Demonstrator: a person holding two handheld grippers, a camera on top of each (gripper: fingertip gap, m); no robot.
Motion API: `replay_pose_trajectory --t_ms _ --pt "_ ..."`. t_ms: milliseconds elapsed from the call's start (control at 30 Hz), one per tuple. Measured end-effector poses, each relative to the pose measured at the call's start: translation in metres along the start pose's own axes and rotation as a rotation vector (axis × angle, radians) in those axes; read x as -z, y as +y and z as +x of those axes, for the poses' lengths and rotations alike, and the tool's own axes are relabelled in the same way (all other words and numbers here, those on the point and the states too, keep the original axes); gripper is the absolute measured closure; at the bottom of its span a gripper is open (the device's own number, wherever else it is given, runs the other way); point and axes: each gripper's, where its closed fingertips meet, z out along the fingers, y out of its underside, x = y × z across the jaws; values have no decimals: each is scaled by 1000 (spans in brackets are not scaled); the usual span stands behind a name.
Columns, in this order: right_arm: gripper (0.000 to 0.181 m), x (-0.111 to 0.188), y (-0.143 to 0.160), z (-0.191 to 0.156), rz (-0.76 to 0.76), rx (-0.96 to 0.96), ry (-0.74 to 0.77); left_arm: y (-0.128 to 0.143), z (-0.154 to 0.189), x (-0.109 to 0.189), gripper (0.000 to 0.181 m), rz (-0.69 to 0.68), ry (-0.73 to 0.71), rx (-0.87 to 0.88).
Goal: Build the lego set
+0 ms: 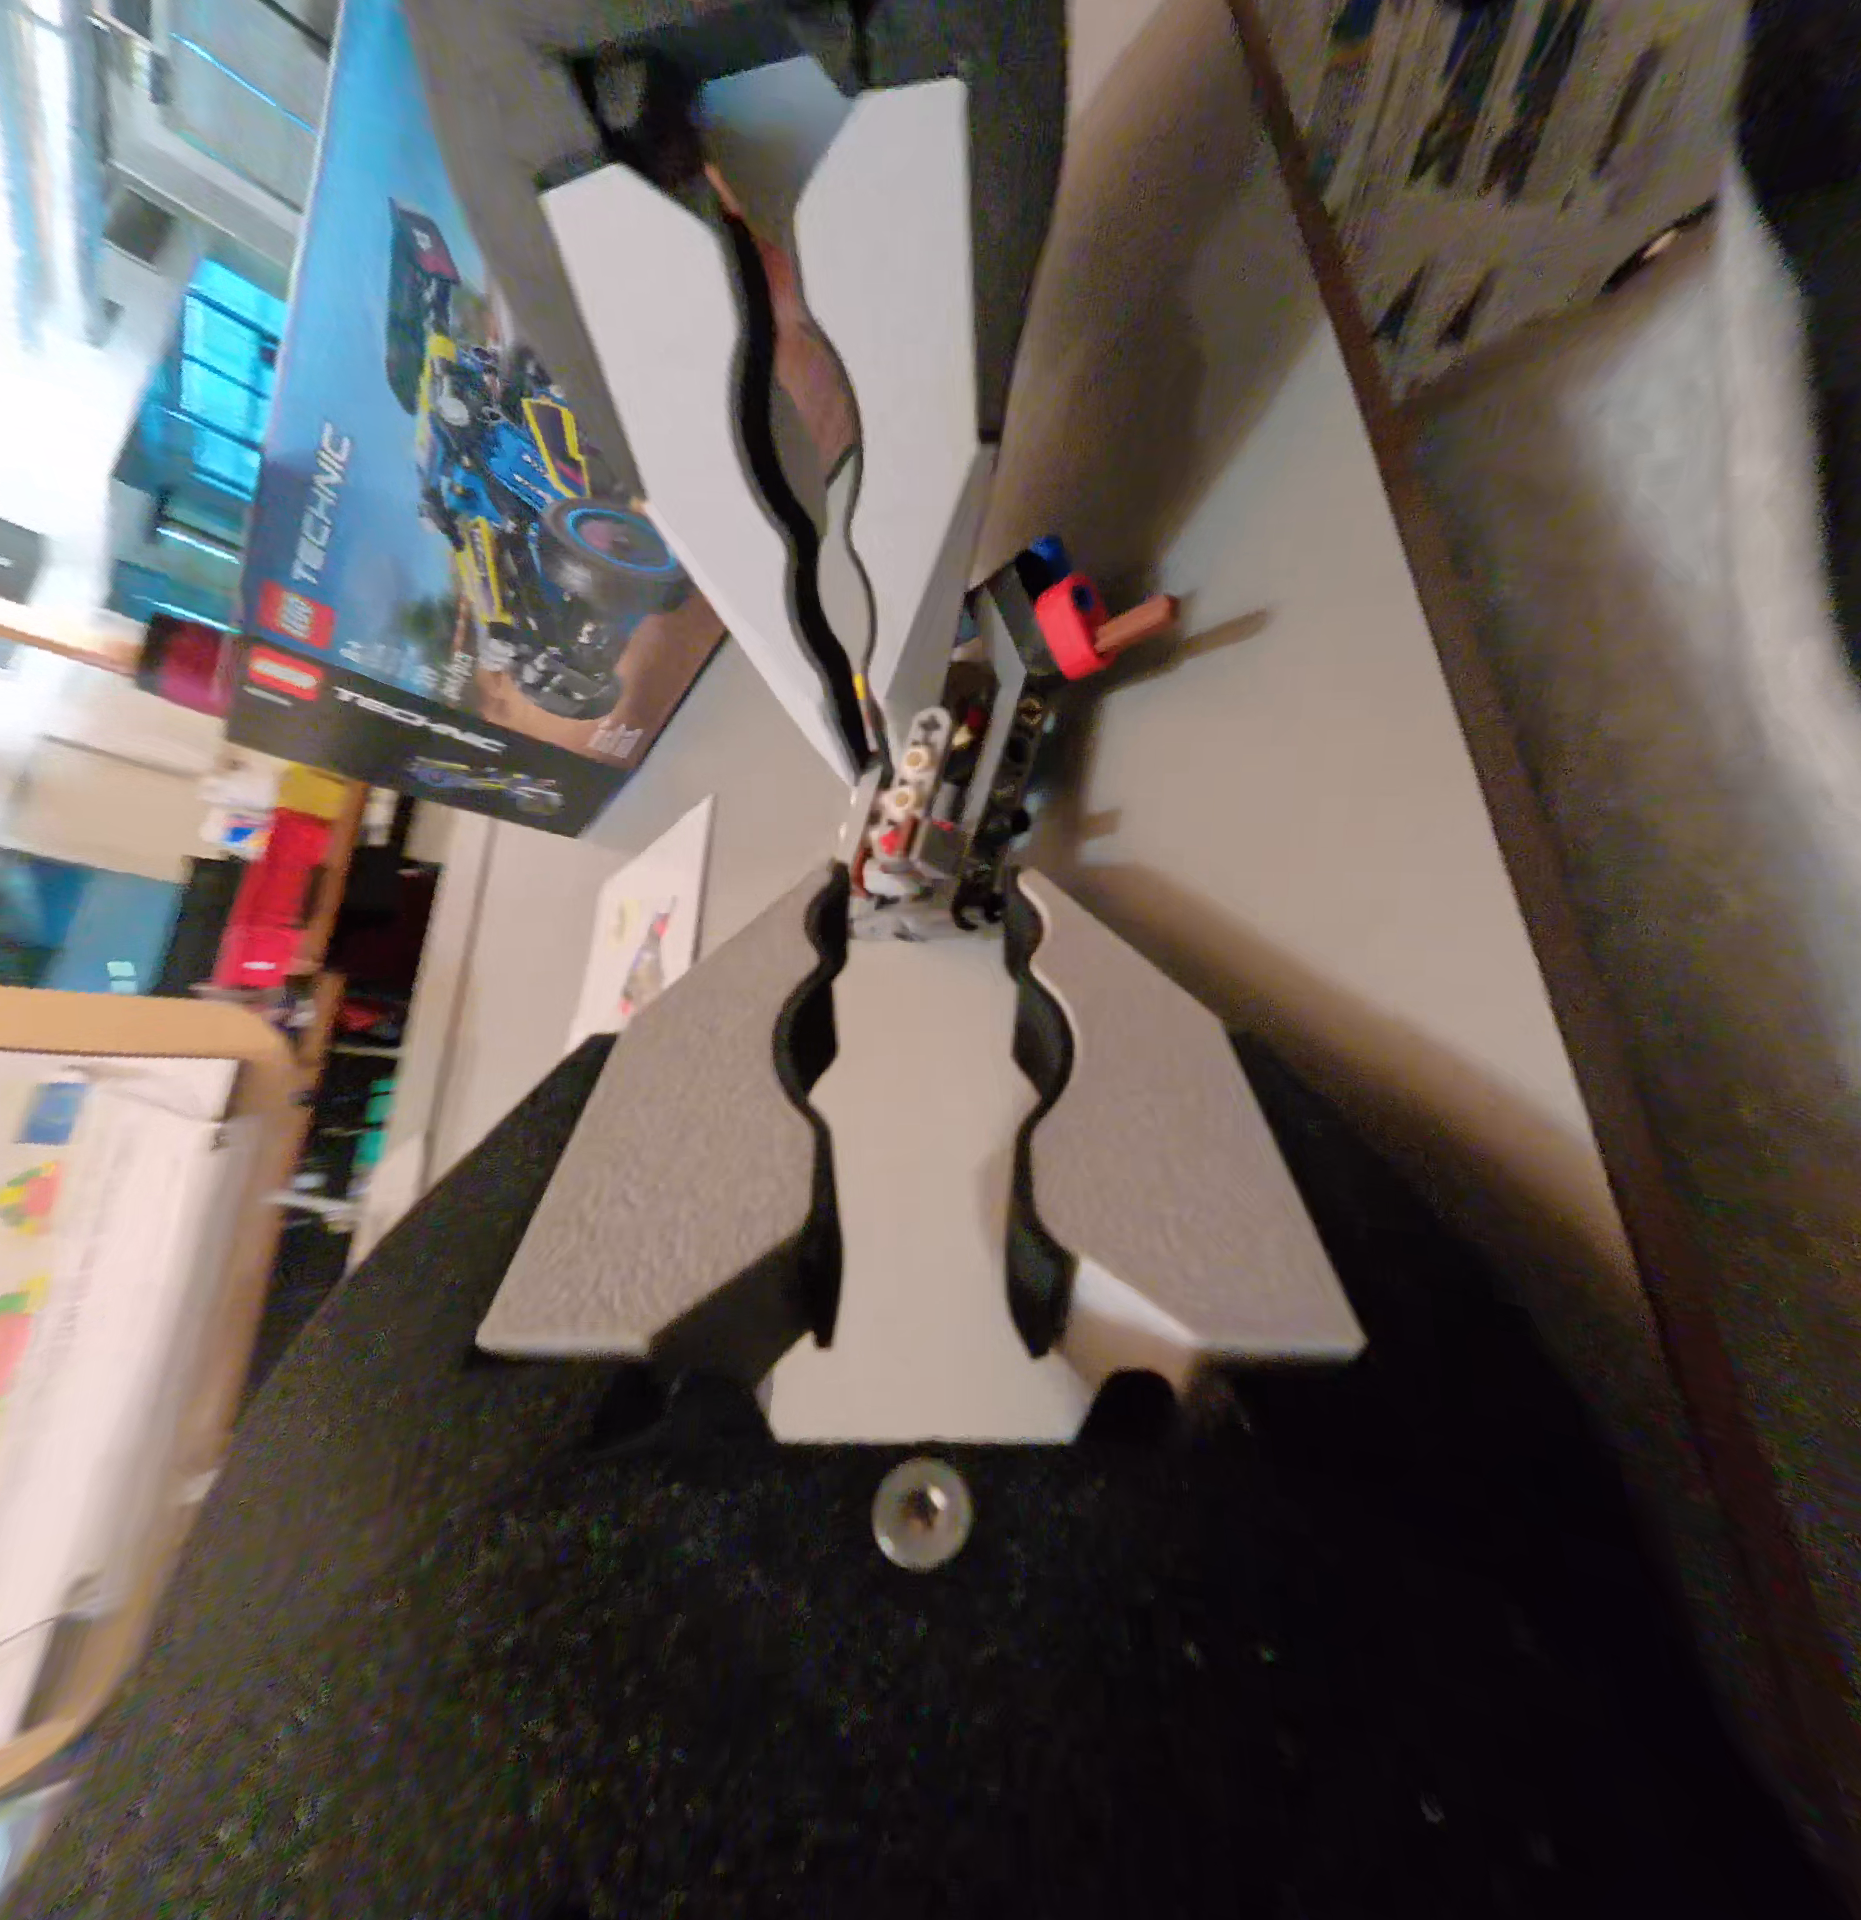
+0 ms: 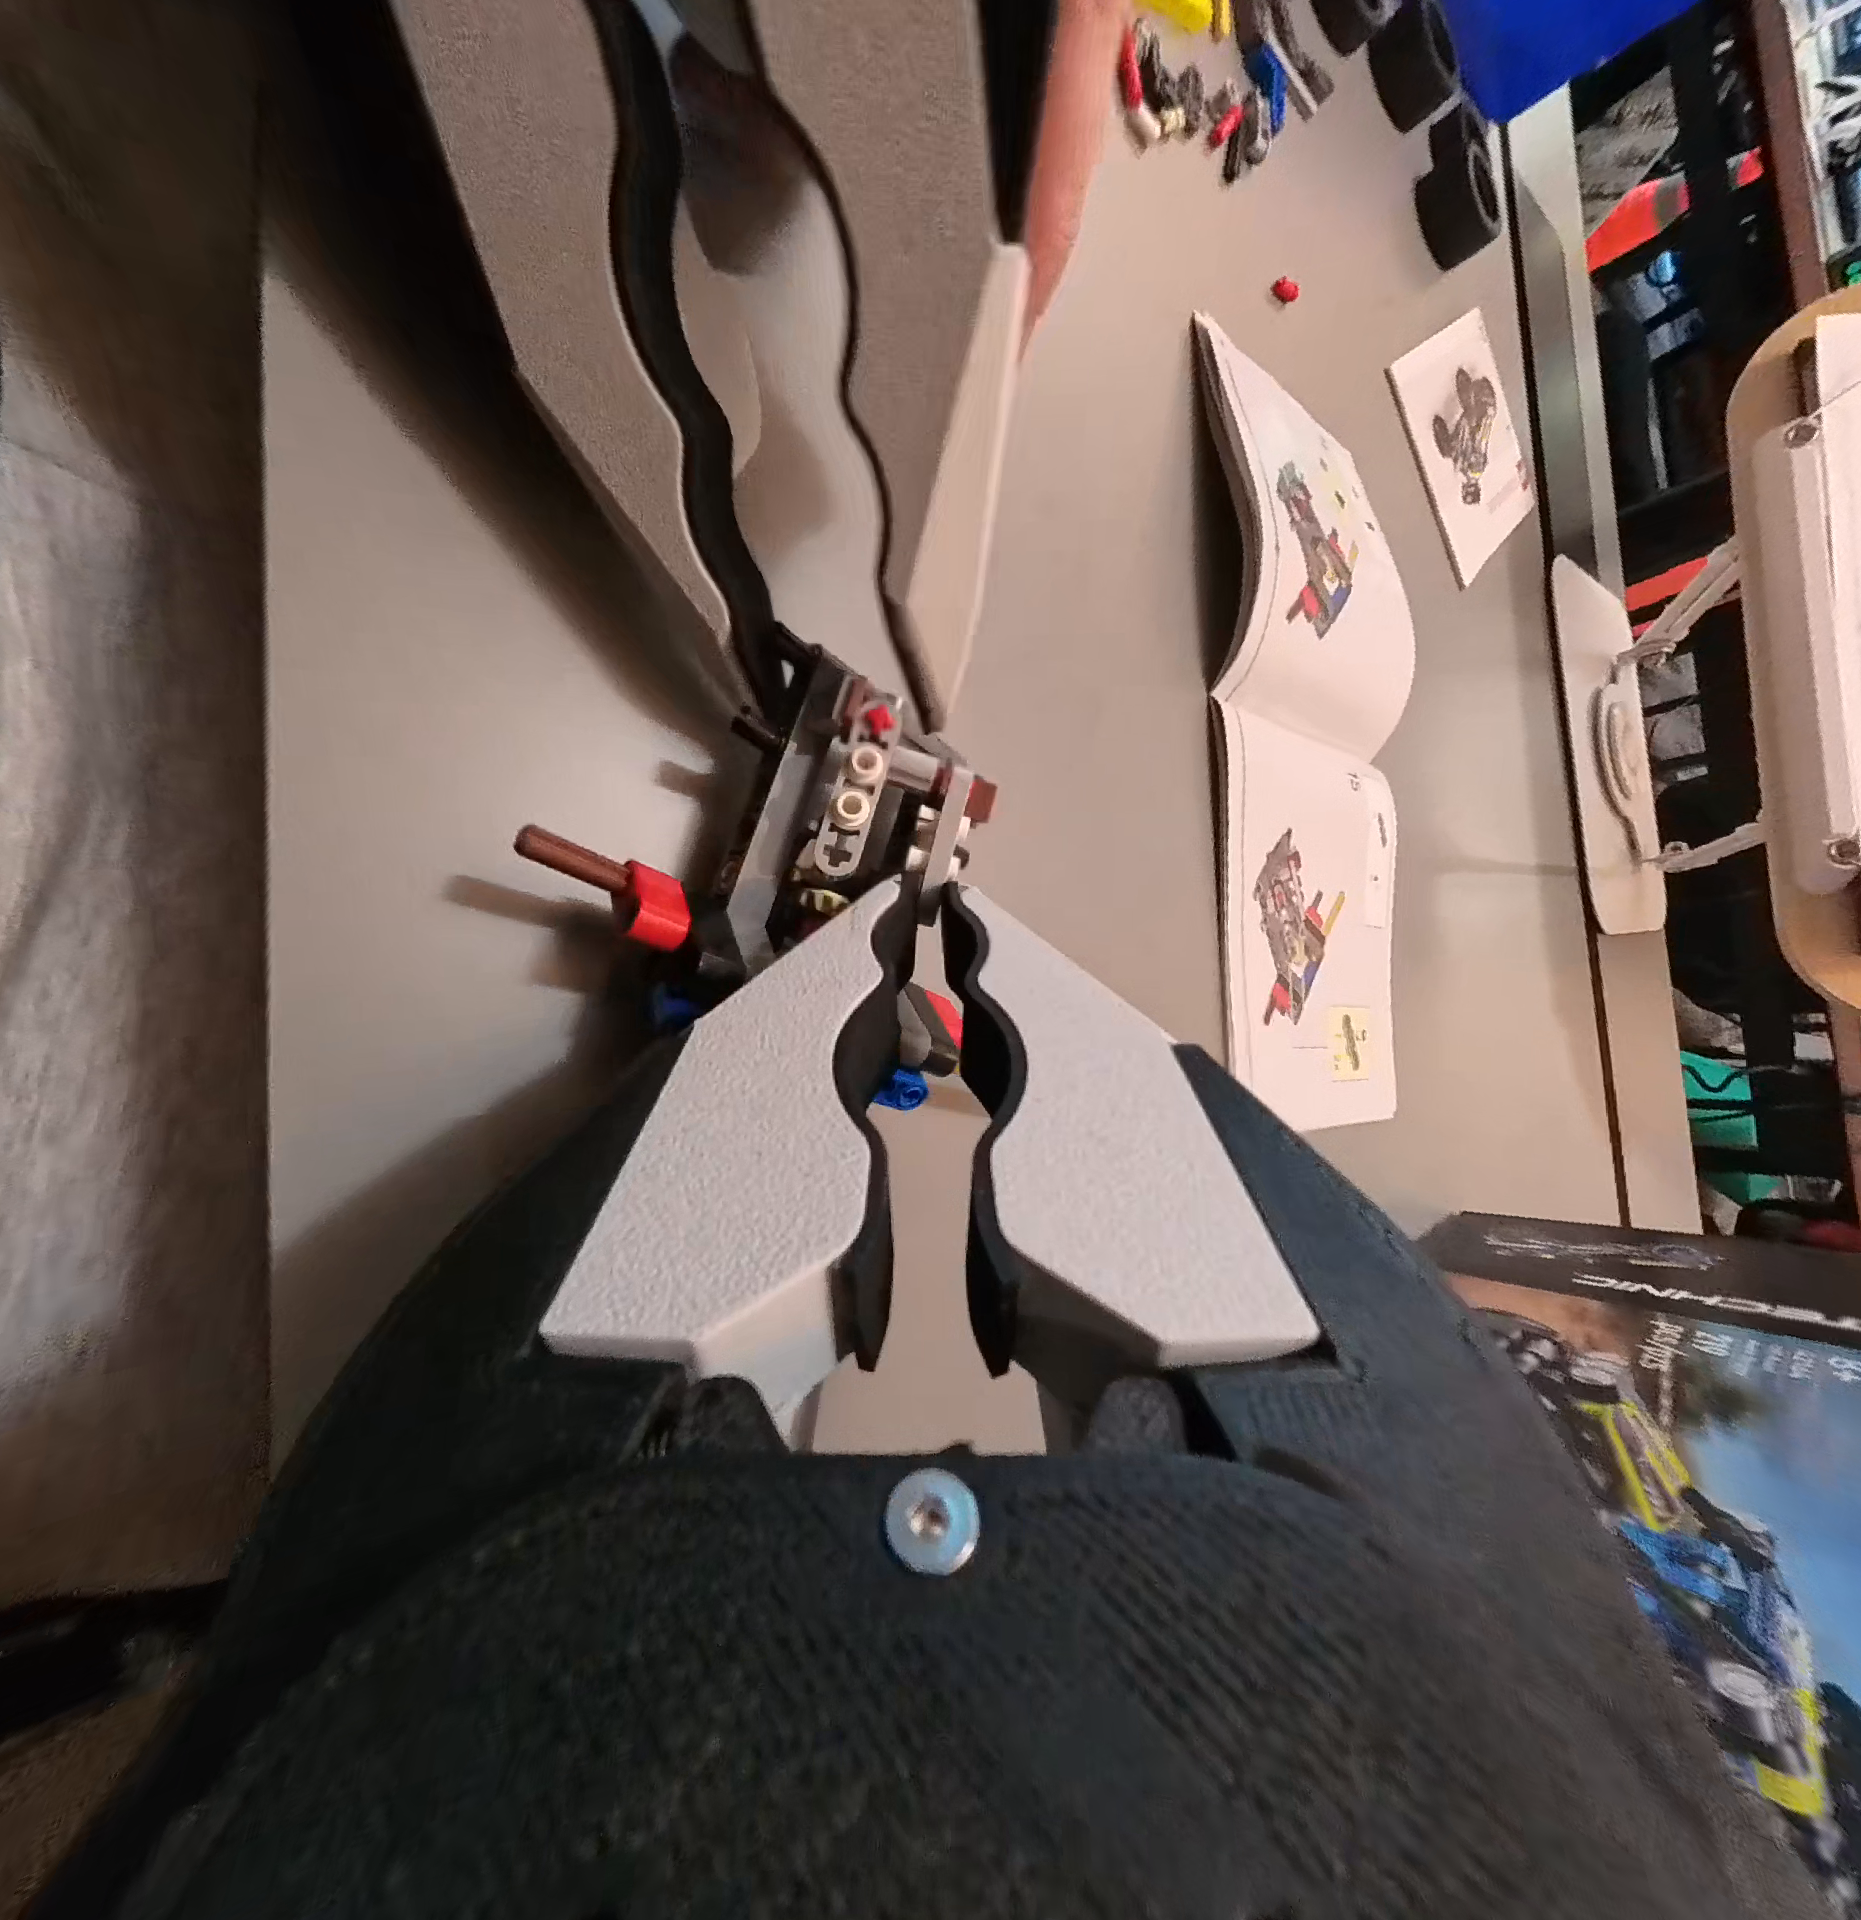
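Observation:
A small grey and black lego assembly with white pins is held above the grey table between both grippers. A red connector with a brown axle sticks out of its side. My left gripper is shut on the assembly's end, jaws wide apart around it. My right gripper comes in from the opposite side. In the right wrist view, my right gripper is shut on a thin grey beam of the assembly, and the left gripper clasps the far end. The red connector points left.
The set's box stands on the table and also shows in the right wrist view. An open instruction booklet and a small leaflet lie on the table. Loose parts, black tyres and a small red piece lie farther off. Only a small space, under 4 cm, lies between the two pairs of fingers.

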Motion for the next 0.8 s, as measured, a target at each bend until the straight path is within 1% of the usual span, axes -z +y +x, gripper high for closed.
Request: replay_pose_trajectory --t_ms 133,167,267,433,567,800 --pt "180 -1 -9 -6 63 -11 -1 -3 1 7 134 80 154 168" --pt "180 -1 -11 -7 78 -6 -5 -4 2 7 129 92 187 182" --pt "180 -2 -11 -6 80 -9 9 -1 3 8 138 110 213 161" --pt "179 -2 -12 -7 119 -30 23 -1 6 9 142 119 247 159" --pt "179 -3 -14 -7 127 -30 28 1 5 9 139 117 272 186" --pt "179 -4 -15 -7 153 -54 29 4 5 10 139 105 297 216"
